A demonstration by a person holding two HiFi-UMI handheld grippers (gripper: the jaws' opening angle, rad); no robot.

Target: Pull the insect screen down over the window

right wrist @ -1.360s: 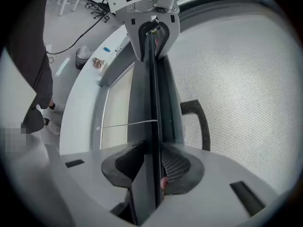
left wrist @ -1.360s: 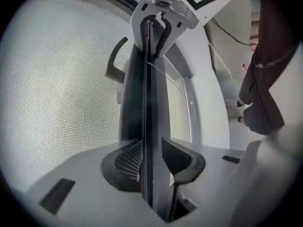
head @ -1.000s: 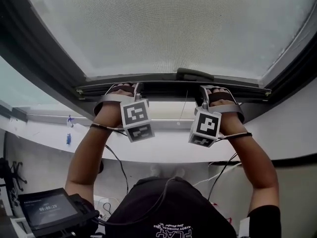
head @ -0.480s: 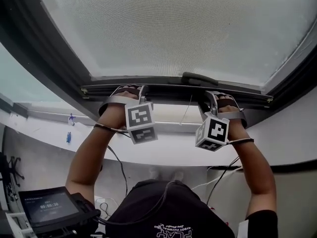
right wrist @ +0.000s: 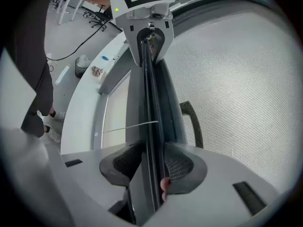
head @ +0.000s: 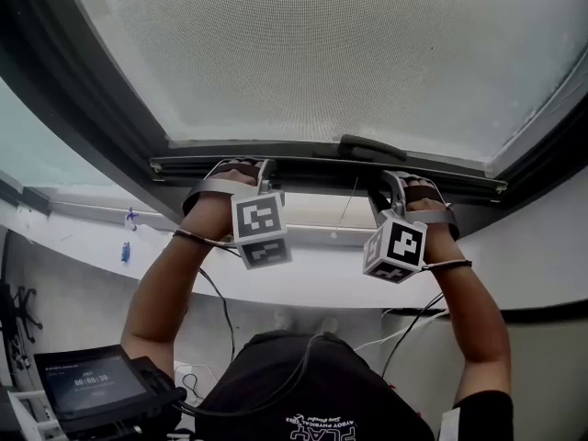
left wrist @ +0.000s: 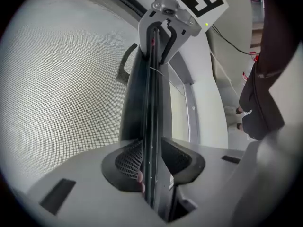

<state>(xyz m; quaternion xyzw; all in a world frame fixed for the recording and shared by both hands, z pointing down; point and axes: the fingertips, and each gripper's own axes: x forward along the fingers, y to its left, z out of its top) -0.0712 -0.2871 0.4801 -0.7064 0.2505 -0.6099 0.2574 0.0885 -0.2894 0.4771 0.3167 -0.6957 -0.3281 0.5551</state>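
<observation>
Hand-held grippers both clamp the bottom bar (head: 322, 166), with the screen mostly down.
Left hand-held gripper (head: 246, 165) and right hand-held gripper (head: 397, 177) pinch that bar; the insect screen (head: 322, 53) covers most of the window, and a narrow open strip (head: 312, 211) below looks left to close.

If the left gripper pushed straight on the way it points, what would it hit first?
The screen's bottom bar: the left gripper holds it clamped between its jaws, so there is no free travel. Past the bar the mesh seems nearest, but depth there is unclear.
</observation>
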